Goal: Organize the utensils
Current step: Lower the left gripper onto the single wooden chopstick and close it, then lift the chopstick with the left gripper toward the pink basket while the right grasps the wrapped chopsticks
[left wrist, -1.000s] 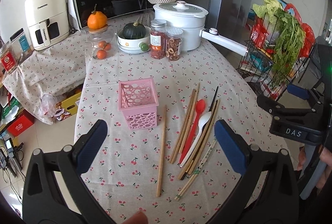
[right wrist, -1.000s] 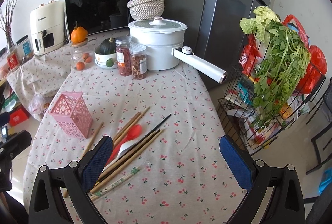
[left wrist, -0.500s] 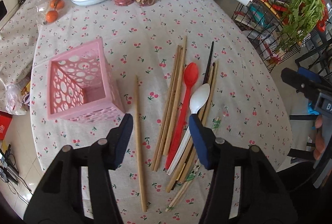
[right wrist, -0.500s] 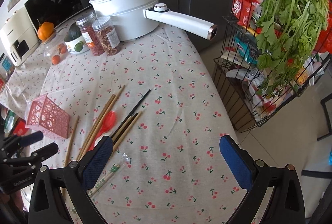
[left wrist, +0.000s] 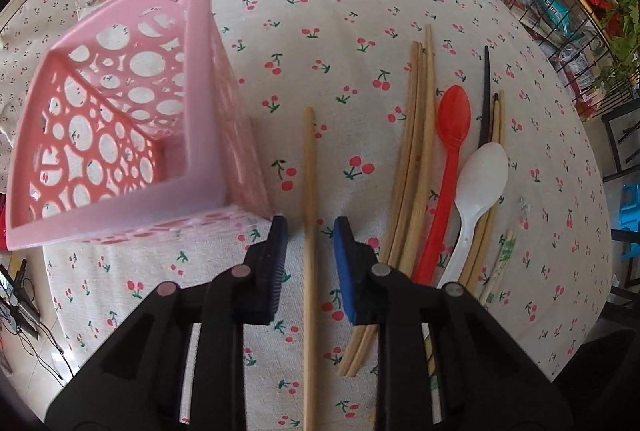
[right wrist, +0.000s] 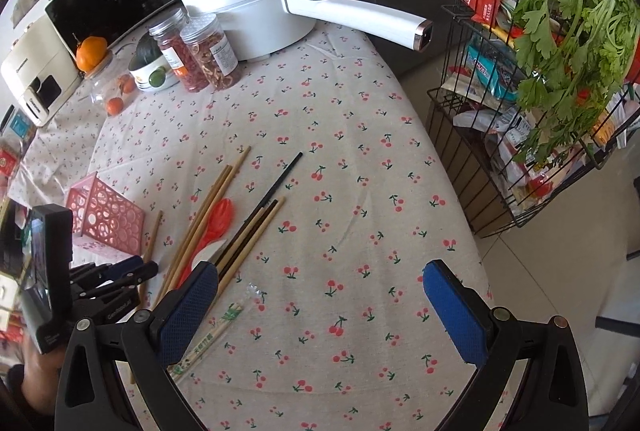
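Standing at the far left of the left wrist view, the pink basket (left wrist: 120,135) is seen from above with its mouth open and nothing inside, so it is taken as the destination for the utensils. Just right of it, a single wooden chopstick (left wrist: 309,231) is laid apart from the rest, running toward the camera on the cherry-print tablecloth (left wrist: 340,11). The left gripper (left wrist: 309,231) is lowered over this stick with a pad on either side; the jaws are narrowed but a gap is kept on both sides, so the stick is straddled, not yet pinched. The lone stick is judged the easiest first pick, since nothing is crowded against it.

Further right, a bundle of bamboo chopsticks (left wrist: 416,135) is fanned beside a red spoon (left wrist: 450,151), a white spoon (left wrist: 478,187), a black chopstick (left wrist: 486,95) and a wrapped pair of chopsticks (left wrist: 500,263), all overlapping and likely harder to separate.

In the right wrist view, the right gripper (right wrist: 320,311) is held wide open above bare cloth at the table's near edge, clear of the pile, apparently kept out of the way.
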Motion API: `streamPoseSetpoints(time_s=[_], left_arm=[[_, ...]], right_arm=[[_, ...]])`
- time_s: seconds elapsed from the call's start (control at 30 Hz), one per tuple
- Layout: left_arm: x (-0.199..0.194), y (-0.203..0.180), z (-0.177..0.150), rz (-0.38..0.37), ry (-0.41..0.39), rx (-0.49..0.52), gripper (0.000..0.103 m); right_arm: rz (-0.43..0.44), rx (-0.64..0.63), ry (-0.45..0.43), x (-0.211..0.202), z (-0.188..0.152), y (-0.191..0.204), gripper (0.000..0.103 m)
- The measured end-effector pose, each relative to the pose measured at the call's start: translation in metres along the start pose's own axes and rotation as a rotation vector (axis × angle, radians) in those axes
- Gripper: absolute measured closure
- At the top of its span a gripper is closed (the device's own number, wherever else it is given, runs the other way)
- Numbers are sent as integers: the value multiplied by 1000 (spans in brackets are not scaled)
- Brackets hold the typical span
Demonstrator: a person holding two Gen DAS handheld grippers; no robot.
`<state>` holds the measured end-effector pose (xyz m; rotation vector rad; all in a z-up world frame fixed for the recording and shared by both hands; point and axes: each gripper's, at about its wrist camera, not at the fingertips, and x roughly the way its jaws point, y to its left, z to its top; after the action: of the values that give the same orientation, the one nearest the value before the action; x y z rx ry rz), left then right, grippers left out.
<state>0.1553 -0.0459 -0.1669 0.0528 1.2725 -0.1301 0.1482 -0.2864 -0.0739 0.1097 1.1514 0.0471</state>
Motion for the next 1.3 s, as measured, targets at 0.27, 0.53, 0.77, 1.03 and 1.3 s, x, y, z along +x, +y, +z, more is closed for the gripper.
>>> streamPoseSetpoints(time_s=[0.27, 0.53, 0.77, 1.03, 1.3], left_arm=[[-24, 9, -4, -32, -55, 6, 96], [-94, 17, -28, -110, -215, 37, 96], [-112, 31, -40, -180, -294, 19, 96], [-118, 41, -54, -200, -299, 15, 96], [-121, 47, -59, -203, -308, 2, 96]], right_arm=[[29, 13, 50, 20, 5, 7, 0], [67, 38, 117, 48, 3, 13, 1], [130, 21, 223, 75, -18, 36, 25], [72, -40, 240, 92, -41, 70, 58], [-13, -137, 168, 88, -59, 90, 93]])
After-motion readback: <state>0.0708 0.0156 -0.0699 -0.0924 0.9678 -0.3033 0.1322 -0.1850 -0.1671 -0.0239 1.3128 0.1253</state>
